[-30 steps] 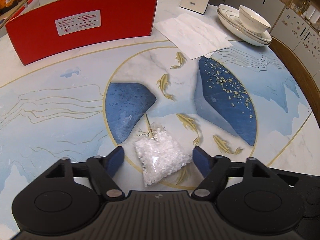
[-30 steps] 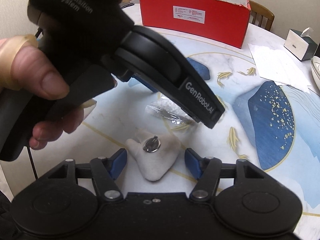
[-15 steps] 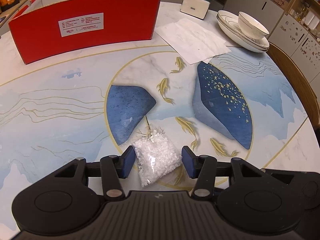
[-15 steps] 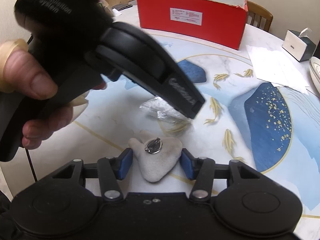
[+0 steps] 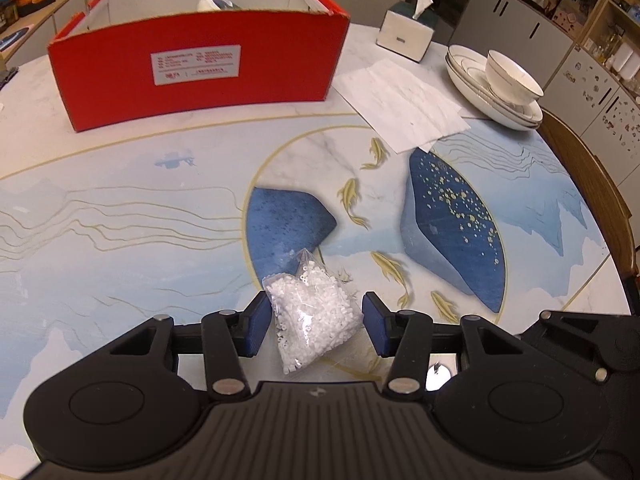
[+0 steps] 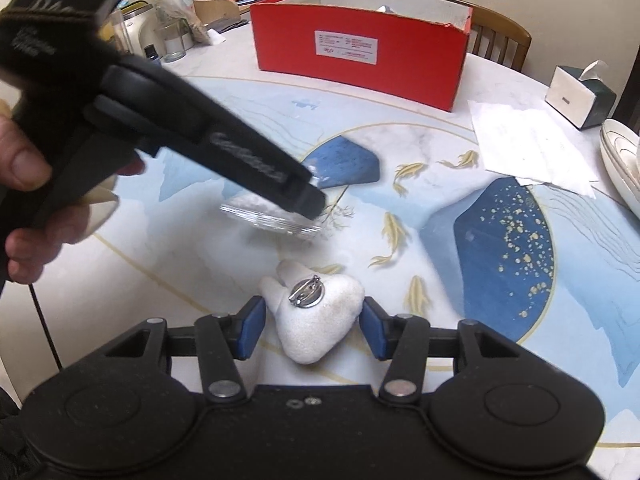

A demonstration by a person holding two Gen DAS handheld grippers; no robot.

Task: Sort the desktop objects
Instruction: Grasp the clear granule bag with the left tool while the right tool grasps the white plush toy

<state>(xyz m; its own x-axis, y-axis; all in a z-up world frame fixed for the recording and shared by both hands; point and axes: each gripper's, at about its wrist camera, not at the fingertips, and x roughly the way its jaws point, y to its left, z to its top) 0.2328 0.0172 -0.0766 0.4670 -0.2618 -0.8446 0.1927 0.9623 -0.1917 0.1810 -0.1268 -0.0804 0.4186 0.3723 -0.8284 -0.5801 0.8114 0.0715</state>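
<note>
My left gripper [image 5: 312, 322] is shut on a clear bag of white beads [image 5: 310, 314] and holds it above the table. The bag [image 6: 264, 212] also shows in the right wrist view, blurred, hanging under the left gripper's body [image 6: 192, 136]. My right gripper [image 6: 311, 326] is shut on a white plush brooch [image 6: 316, 316] with a metal pin on its back, its blue pads at both sides. The open red box [image 5: 200, 64] stands at the far side of the table; it also shows in the right wrist view [image 6: 360, 48].
White paper sheets [image 5: 400, 104], a tissue box [image 5: 406, 34] and stacked white dishes with a bowl [image 5: 496, 88] are at the far right. Jars and packets [image 6: 168, 20] stand beyond the table at the left. A wooden chair [image 6: 504, 40] is behind the box.
Both grippers have closed in on their objects. The left one has risen with the bead bag toward the red box. The right one has lifted the brooch.
</note>
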